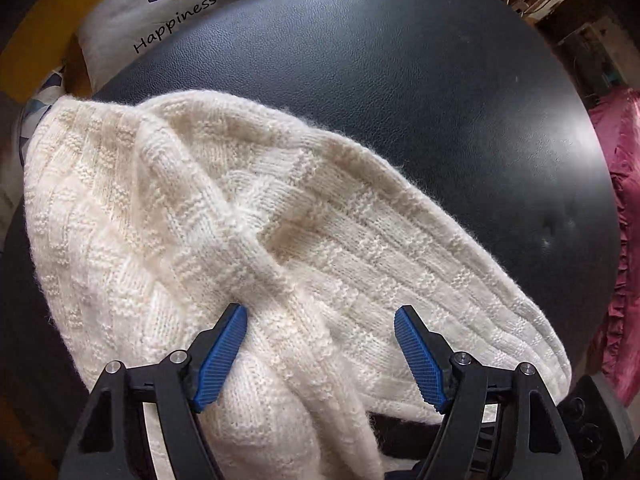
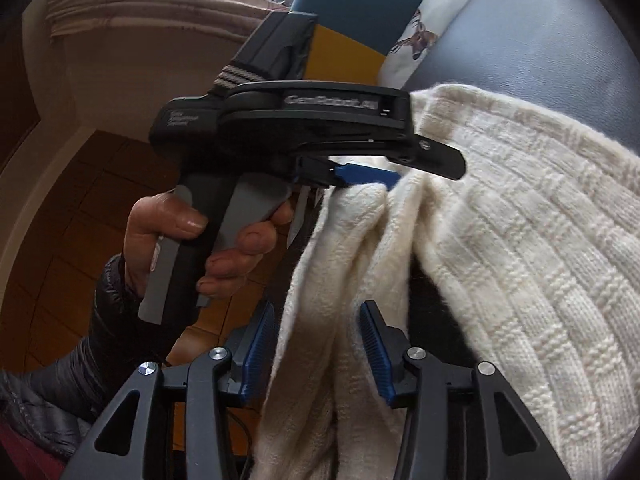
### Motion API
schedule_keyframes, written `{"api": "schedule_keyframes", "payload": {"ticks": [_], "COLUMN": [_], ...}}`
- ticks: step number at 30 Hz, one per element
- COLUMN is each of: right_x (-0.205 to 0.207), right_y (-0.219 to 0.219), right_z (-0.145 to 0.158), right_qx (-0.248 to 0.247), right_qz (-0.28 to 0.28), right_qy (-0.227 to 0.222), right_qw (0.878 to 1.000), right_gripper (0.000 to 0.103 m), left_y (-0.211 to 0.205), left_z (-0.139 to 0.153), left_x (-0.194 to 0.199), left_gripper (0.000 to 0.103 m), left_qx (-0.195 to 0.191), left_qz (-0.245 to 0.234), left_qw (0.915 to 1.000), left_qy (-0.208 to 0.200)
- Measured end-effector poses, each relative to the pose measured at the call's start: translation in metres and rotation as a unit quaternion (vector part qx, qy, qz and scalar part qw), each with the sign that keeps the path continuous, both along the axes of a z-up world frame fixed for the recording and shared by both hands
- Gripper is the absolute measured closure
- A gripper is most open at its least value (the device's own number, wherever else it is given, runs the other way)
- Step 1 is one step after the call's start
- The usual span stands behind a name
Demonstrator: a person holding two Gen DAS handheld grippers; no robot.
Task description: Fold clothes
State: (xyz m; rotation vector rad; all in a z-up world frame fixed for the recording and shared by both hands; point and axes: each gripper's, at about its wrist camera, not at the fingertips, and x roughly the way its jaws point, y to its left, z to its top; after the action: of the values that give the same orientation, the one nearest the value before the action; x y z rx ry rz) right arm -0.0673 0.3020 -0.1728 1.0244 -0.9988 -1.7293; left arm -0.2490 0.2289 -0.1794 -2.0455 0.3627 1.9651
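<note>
A cream knitted sweater (image 1: 200, 200) lies bunched on a round black leather table top (image 1: 400, 80), with part of it draped over the near edge. My left gripper (image 1: 320, 310) hovers open just over a raised fold of the knit, one blue pad (image 1: 224, 356) on each side. In the right wrist view, a hanging strand of the sweater (image 2: 320, 280) runs between my right gripper's (image 2: 318, 308) blue pads, which press on it from both sides. A hand (image 2: 168, 232) holds the left gripper (image 2: 430, 174) at the fold above.
A white pillow (image 1: 168, 12) printed with a deer and "Happiness ticket" leans behind the table. Pink ruffled fabric (image 1: 624, 240) hangs at the right. A yellow and blue cushion (image 2: 348, 48) and wooden floor (image 2: 80, 200) show in the right wrist view.
</note>
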Motion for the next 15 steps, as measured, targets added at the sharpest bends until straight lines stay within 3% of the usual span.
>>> {"api": "schedule_keyframes", "payload": {"ticks": [4,10,12,15], "right_x": [-0.002,0.003,0.005,0.006], "right_y": [-0.017,-0.024,-0.027,-0.033], "right_z": [-0.005,-0.011,-0.009,-0.008], "right_qx": [0.027,0.013,0.012,0.011], "right_qz": [0.01,-0.002,-0.003,-0.002], "right_qy": [-0.012,-0.018,-0.014,-0.01], "right_qw": [0.999,1.0,1.0,1.0], "right_gripper": [0.047,0.047,0.046,0.045], "left_y": [-0.005,-0.025,-0.03,-0.037], "left_z": [-0.005,0.004,0.004,0.003], "left_x": [0.006,0.016,0.019,0.025], "left_gripper": [0.026,0.027,0.033,0.033], "left_qx": [-0.031,-0.036,-0.055,-0.077], "left_qz": [-0.016,-0.007,-0.012,-0.016], "left_qw": [0.9994,0.9993,0.9984,0.9968], "left_qy": [-0.007,-0.011,-0.01,-0.014]}}
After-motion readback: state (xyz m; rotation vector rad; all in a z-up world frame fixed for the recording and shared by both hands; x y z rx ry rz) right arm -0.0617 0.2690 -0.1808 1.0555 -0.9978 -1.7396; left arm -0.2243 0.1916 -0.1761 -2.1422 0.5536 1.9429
